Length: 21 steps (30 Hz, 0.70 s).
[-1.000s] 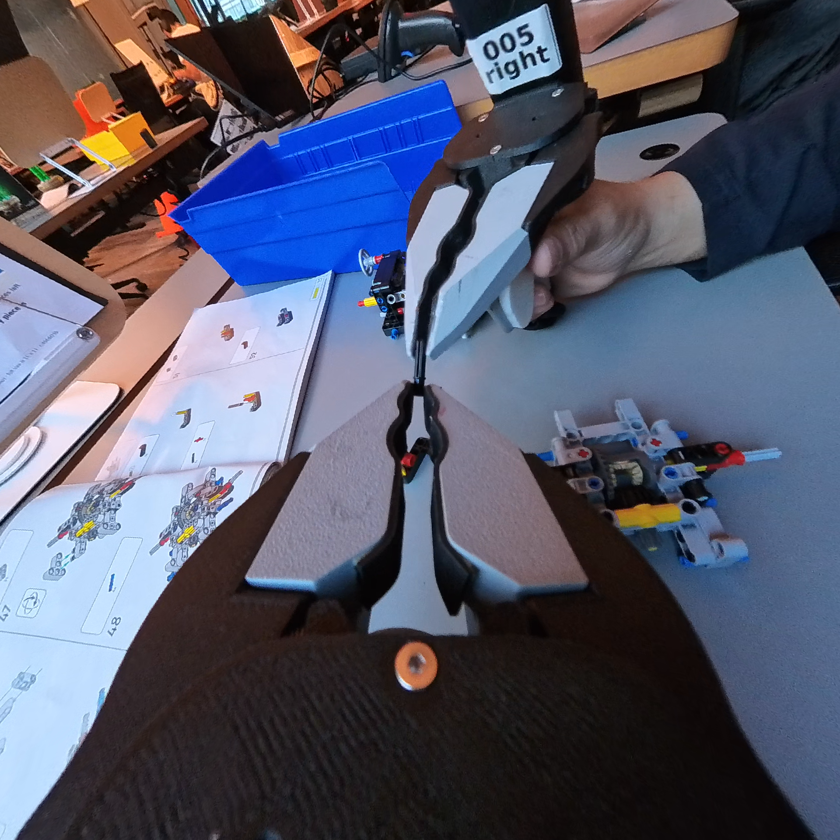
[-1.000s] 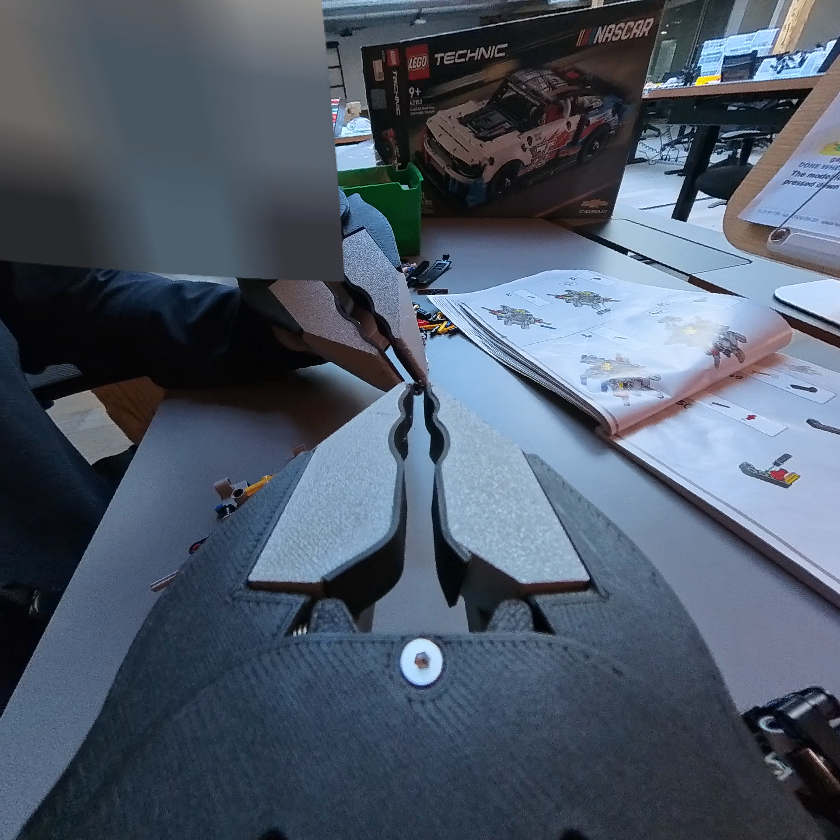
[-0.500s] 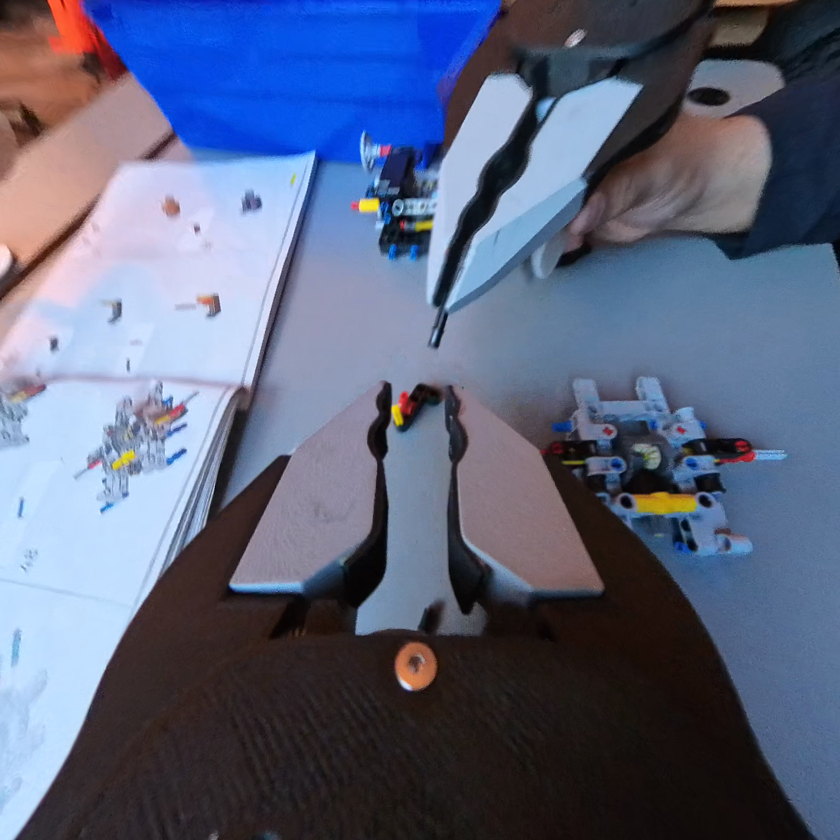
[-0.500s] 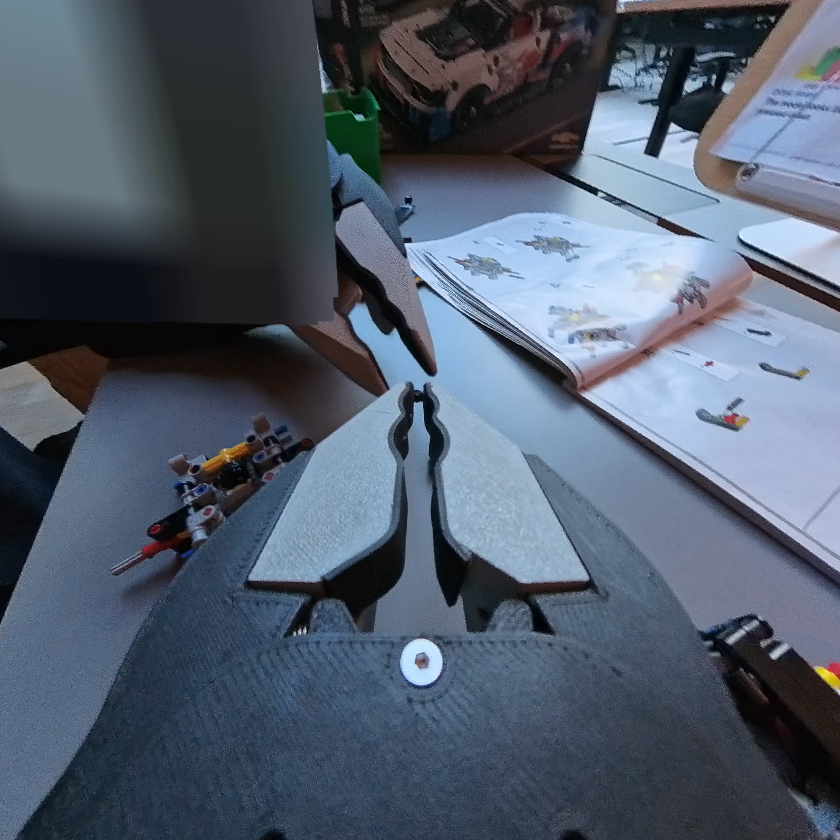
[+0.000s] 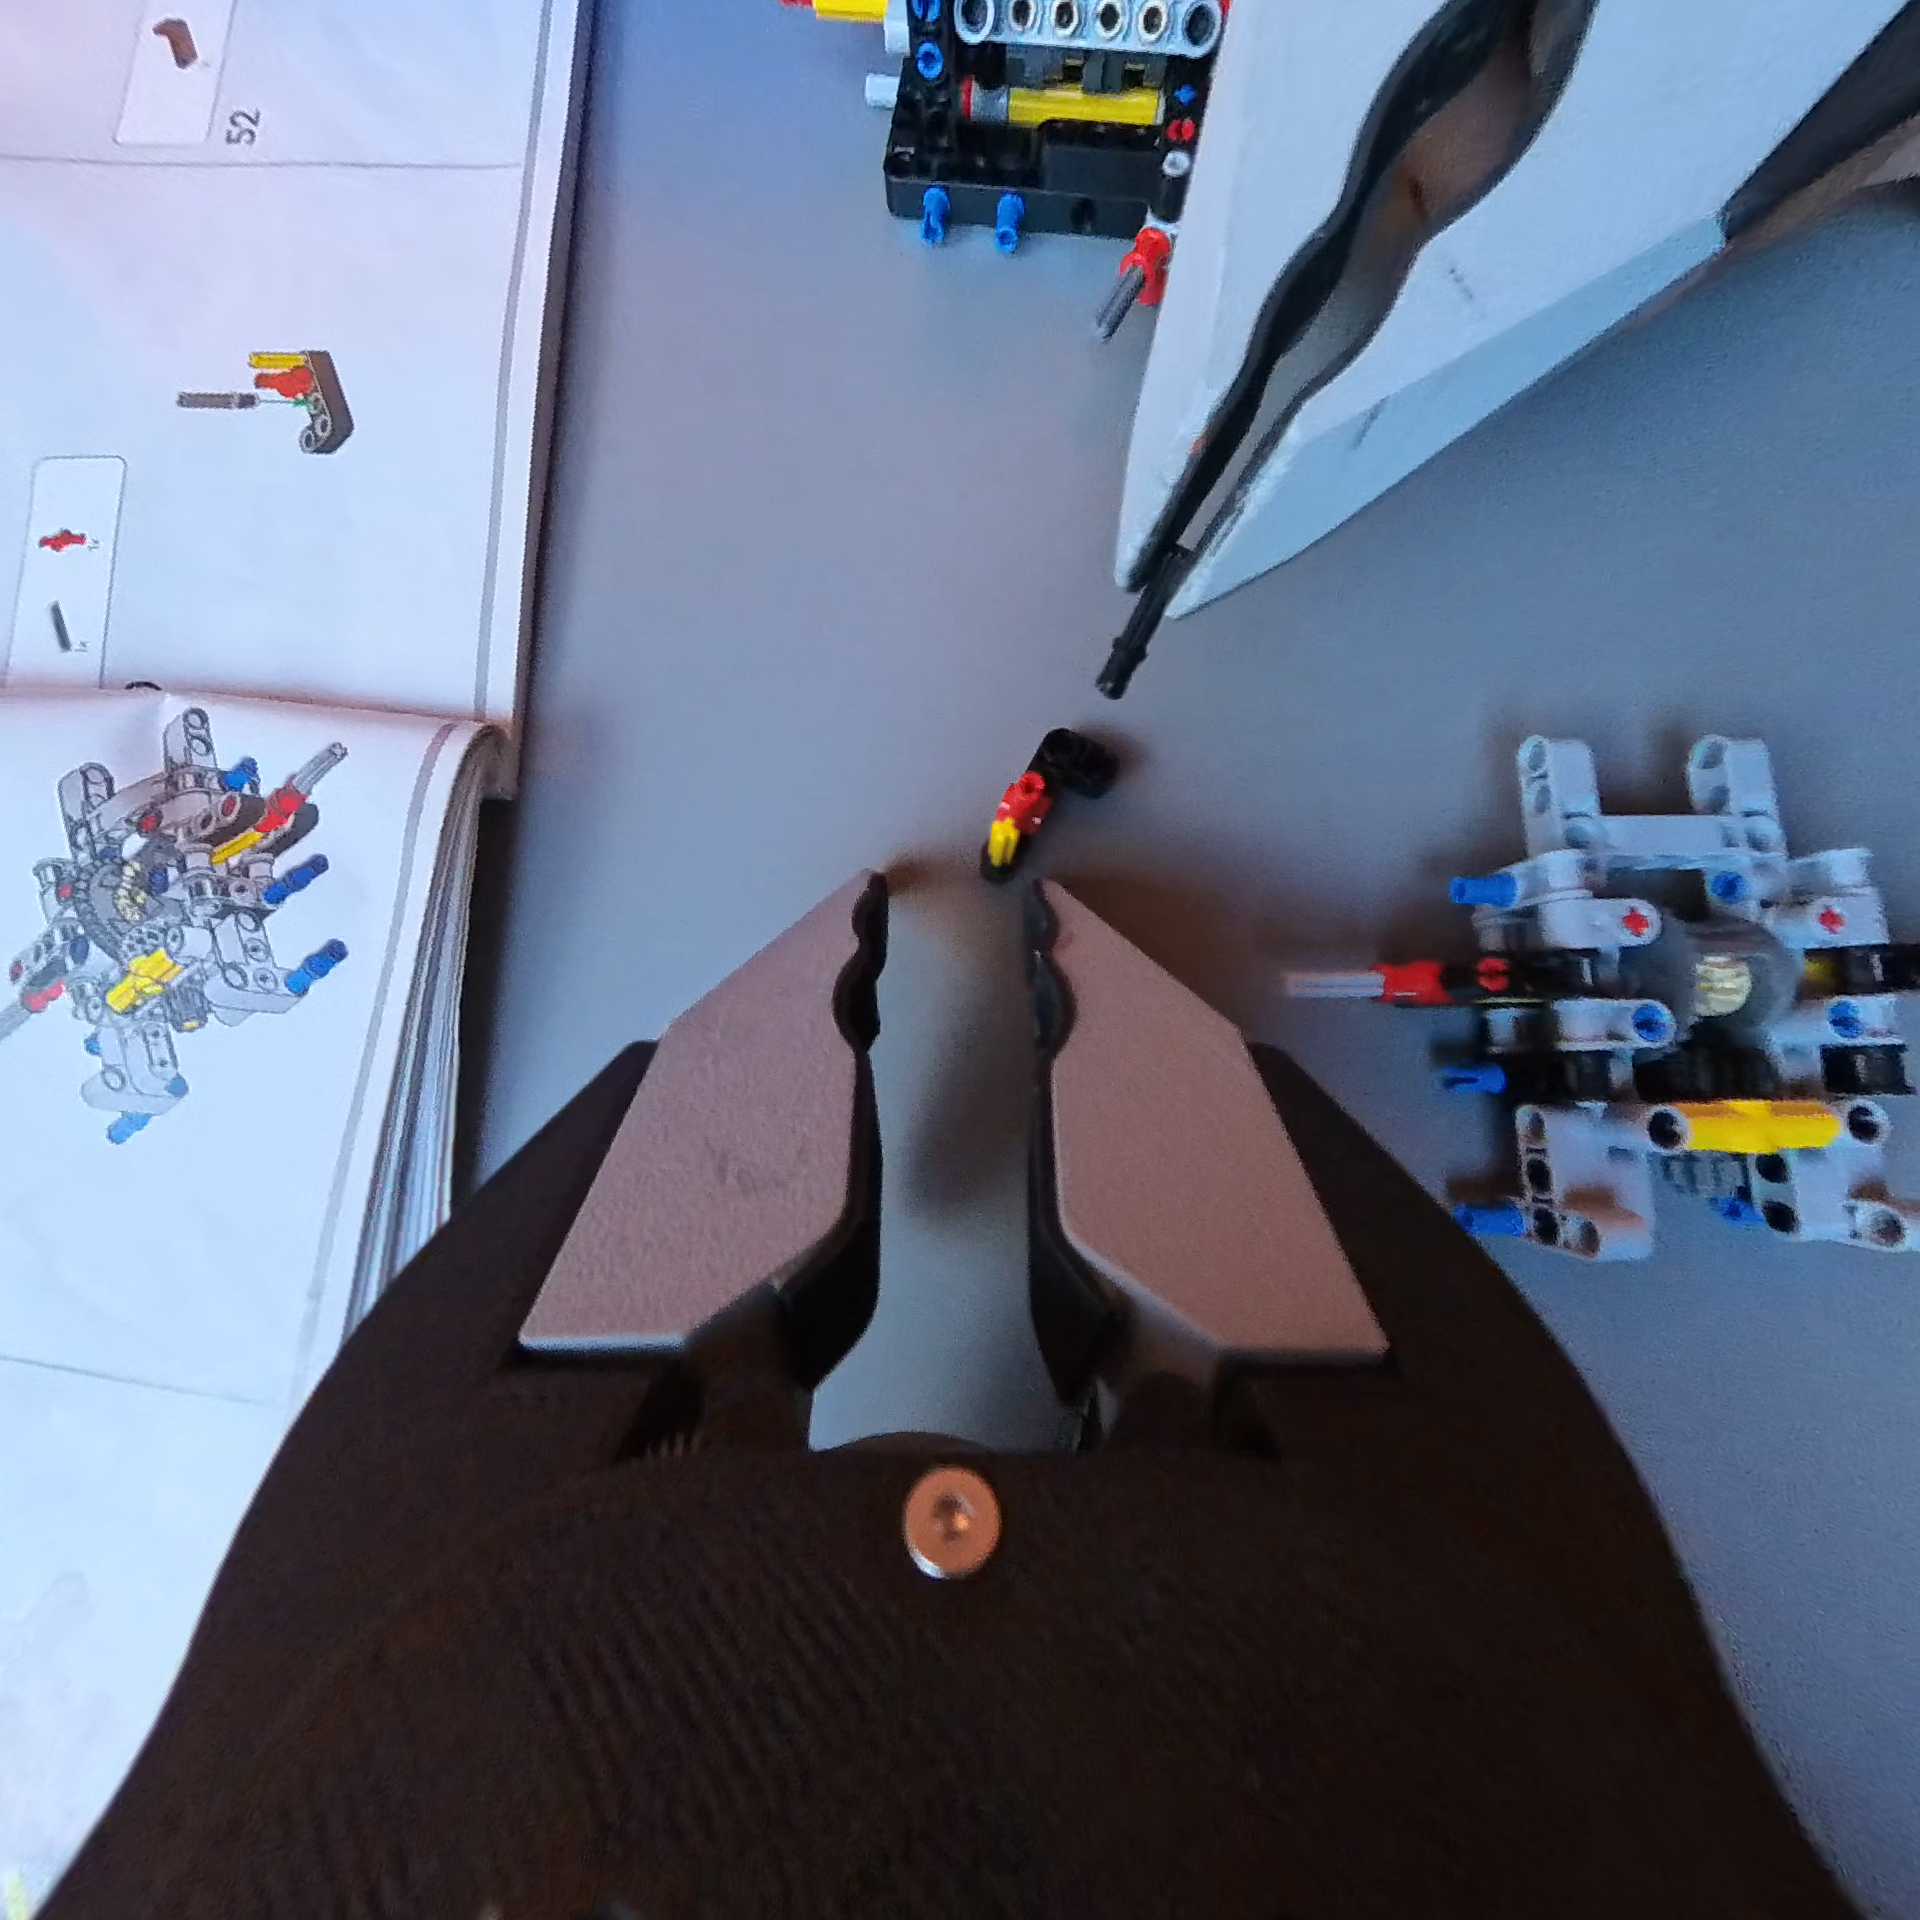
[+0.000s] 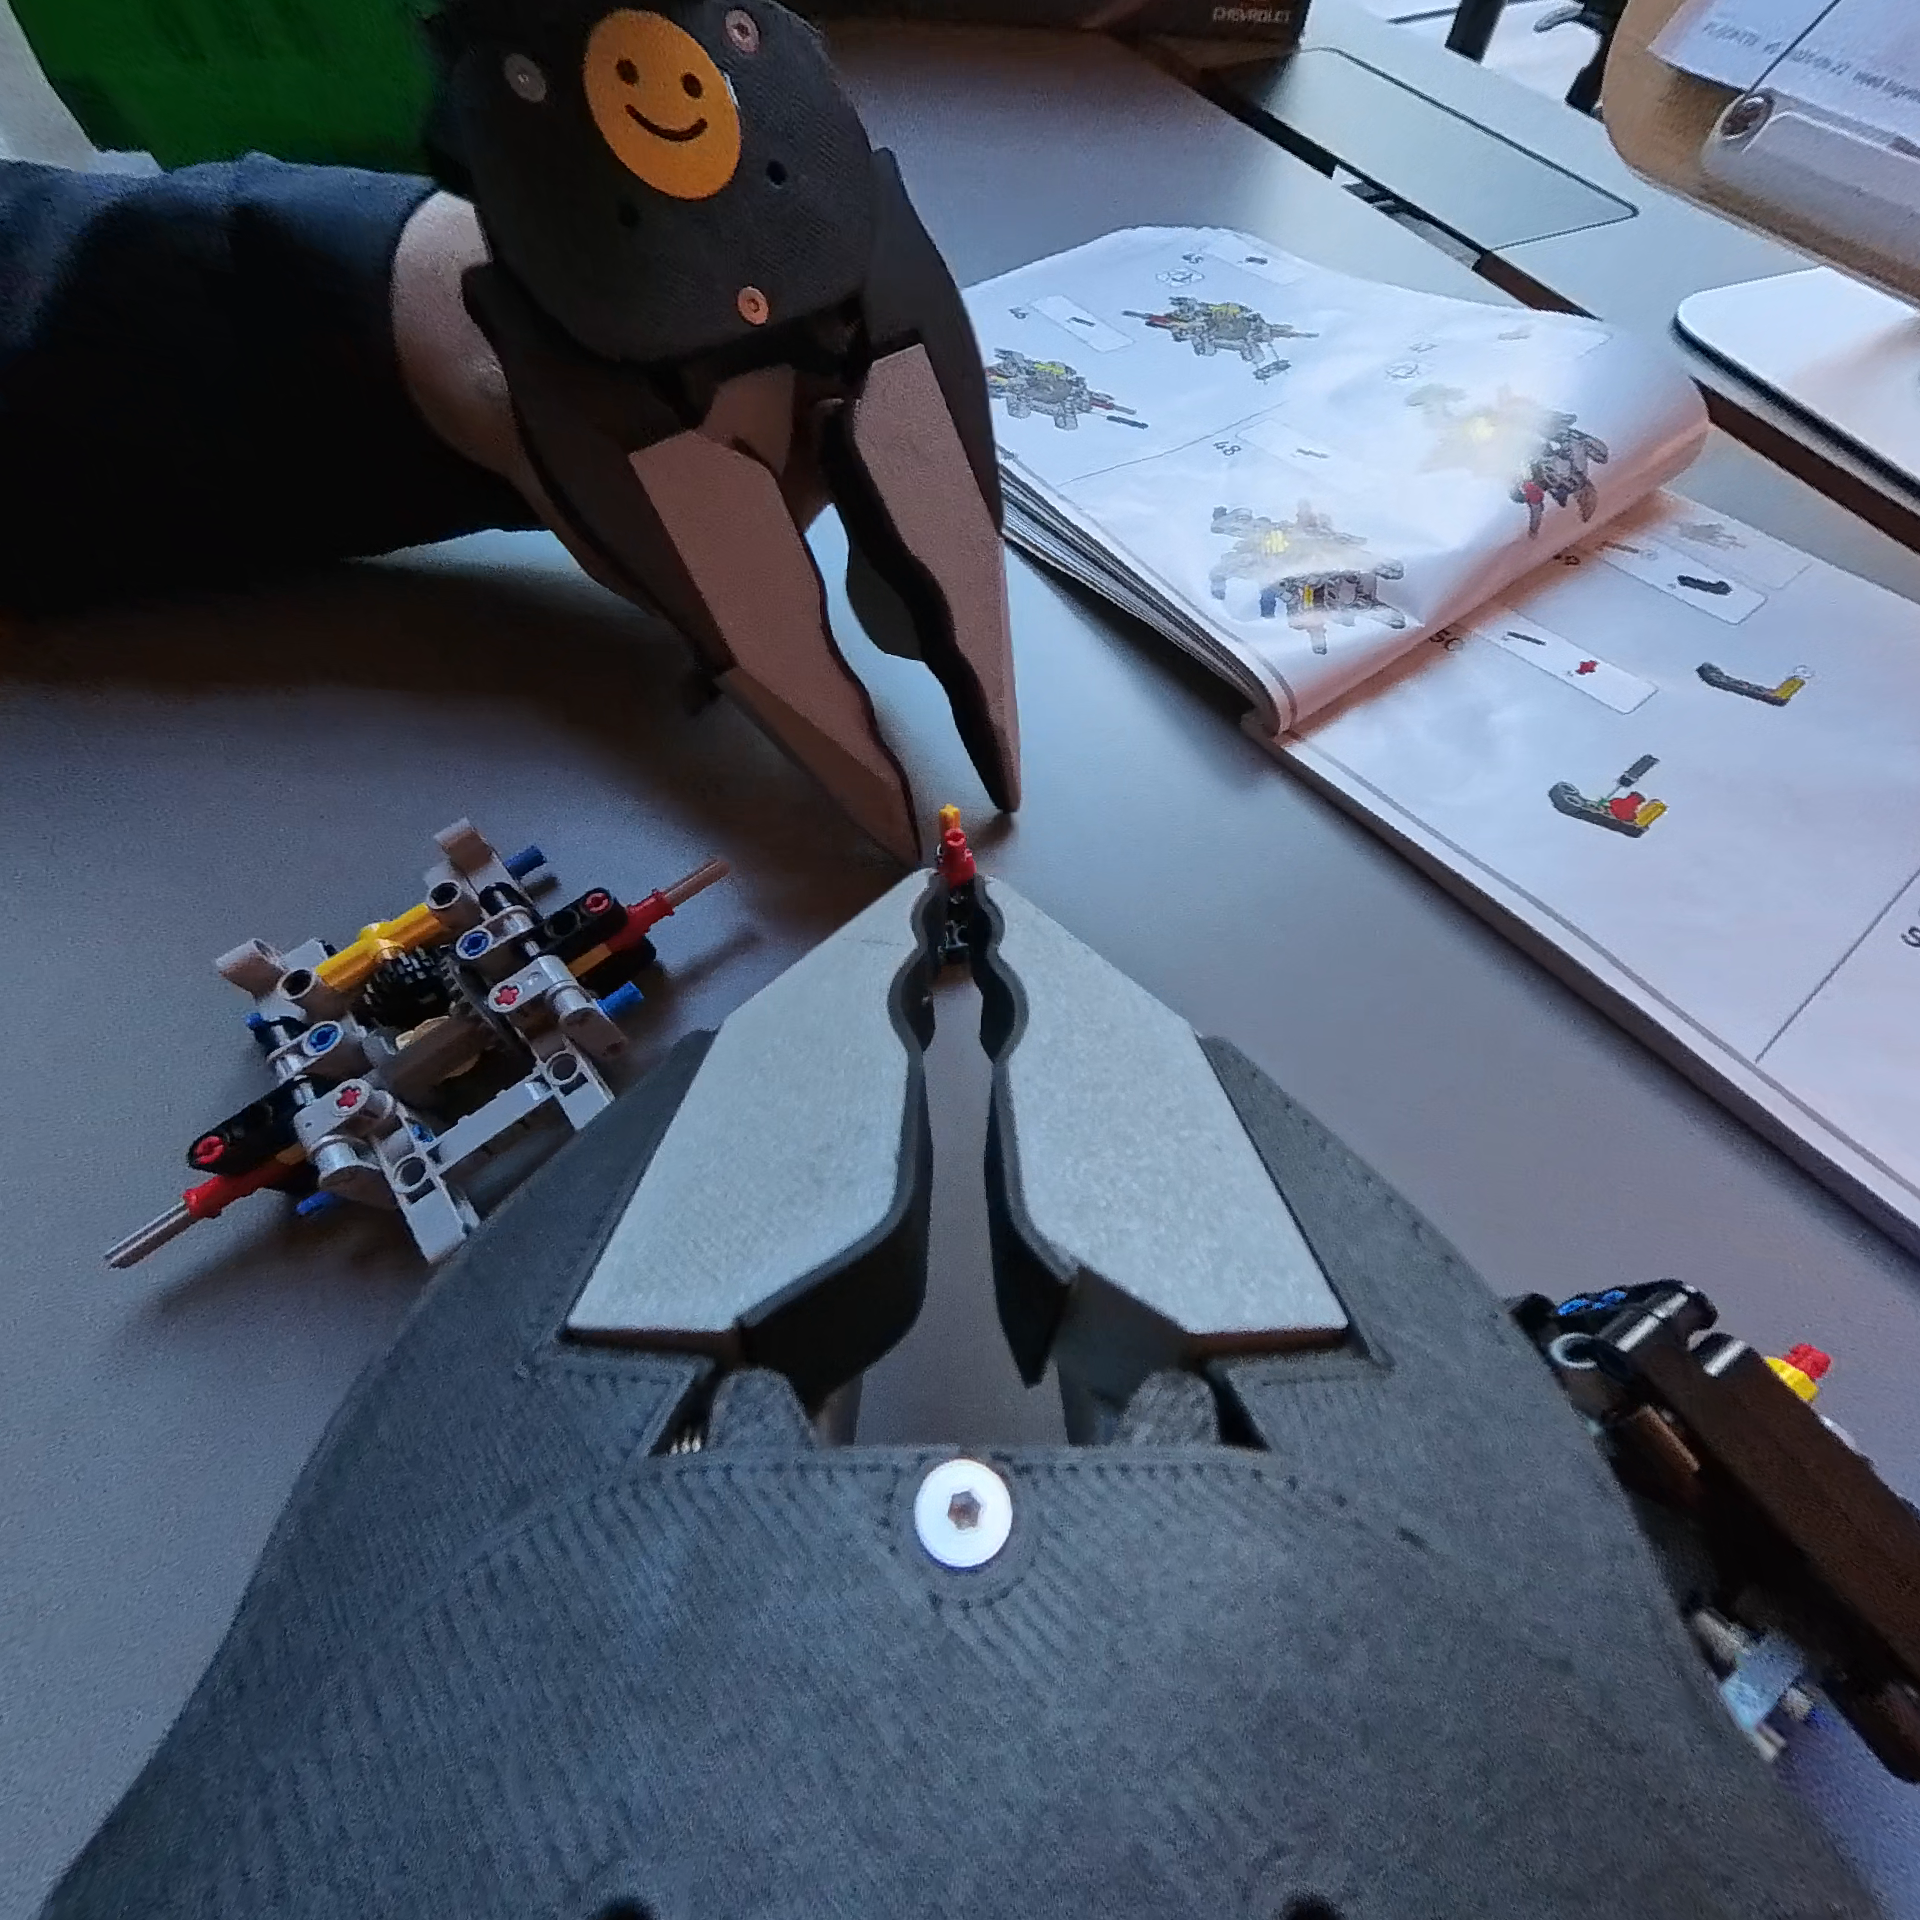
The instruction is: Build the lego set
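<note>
My left gripper (image 5: 958, 896) is open just above the grey table (image 5: 790, 520). A small black bent piece with a red and a yellow pin (image 5: 1044, 795) lies on the table just ahead of its fingertips, nearer the right one, and is not gripped. My right gripper (image 5: 1158, 592) comes in from the upper right. It is shut on a thin black axle (image 5: 1132, 639) that sticks out of its tips towards the small piece. In the right wrist view my right gripper (image 6: 953, 891) is shut, with the small piece (image 6: 951, 836) right beyond its tips. The open left gripper (image 6: 958, 826) stands over it.
A grey, black and yellow brick assembly (image 5: 1683, 1018) lies right of my left gripper and shows in the right wrist view (image 6: 416, 1049). A black assembly (image 5: 1039, 114) lies farther off. An open instruction booklet (image 5: 260, 520) covers the table's left side. The tips of one gripper are about 6 cm away from the tips of the other.
My left gripper opened and let the small black piece go onto the table. Both grippers tilted down closer to the table. The right gripper stayed shut on the black axle.
</note>
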Each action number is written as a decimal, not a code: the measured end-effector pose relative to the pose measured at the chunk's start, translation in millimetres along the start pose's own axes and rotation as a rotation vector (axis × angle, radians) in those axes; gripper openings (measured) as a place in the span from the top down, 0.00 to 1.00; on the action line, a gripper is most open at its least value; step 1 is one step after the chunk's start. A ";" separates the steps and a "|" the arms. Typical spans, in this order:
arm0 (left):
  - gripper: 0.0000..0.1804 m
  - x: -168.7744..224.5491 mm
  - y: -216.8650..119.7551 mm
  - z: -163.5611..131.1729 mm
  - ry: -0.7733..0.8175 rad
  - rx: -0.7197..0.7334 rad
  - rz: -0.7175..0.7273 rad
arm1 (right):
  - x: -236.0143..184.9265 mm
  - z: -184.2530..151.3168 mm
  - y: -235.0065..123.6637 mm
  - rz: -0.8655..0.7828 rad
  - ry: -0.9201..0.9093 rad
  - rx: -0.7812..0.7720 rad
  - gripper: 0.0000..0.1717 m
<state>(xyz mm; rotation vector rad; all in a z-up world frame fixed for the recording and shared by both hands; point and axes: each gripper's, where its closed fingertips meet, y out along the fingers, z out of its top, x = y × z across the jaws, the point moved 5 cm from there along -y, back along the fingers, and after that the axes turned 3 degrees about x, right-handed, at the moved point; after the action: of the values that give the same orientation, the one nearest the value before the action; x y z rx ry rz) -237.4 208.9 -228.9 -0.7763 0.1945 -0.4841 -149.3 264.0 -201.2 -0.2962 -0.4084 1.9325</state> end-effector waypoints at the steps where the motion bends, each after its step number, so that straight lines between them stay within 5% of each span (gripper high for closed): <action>1: 0.87 -0.6 0.5 0.8 0.013 0.000 0.003 | 0.9 -0.9 -0.1 0.000 0.007 -0.003 1.00; 13: 0.95 8.4 3.0 1.1 0.042 0.035 -0.072 | 2.5 -5.3 0.7 0.020 0.025 -0.035 1.00; 21: 0.88 8.6 1.6 2.2 0.026 0.046 -0.073 | 0.0 -5.7 8.1 0.015 -0.046 -0.111 1.00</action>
<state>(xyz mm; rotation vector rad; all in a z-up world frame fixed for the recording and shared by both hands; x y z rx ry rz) -228.5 207.1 -228.4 -0.7347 0.1793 -0.5661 -153.9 262.0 -209.7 -0.3278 -0.5464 1.9381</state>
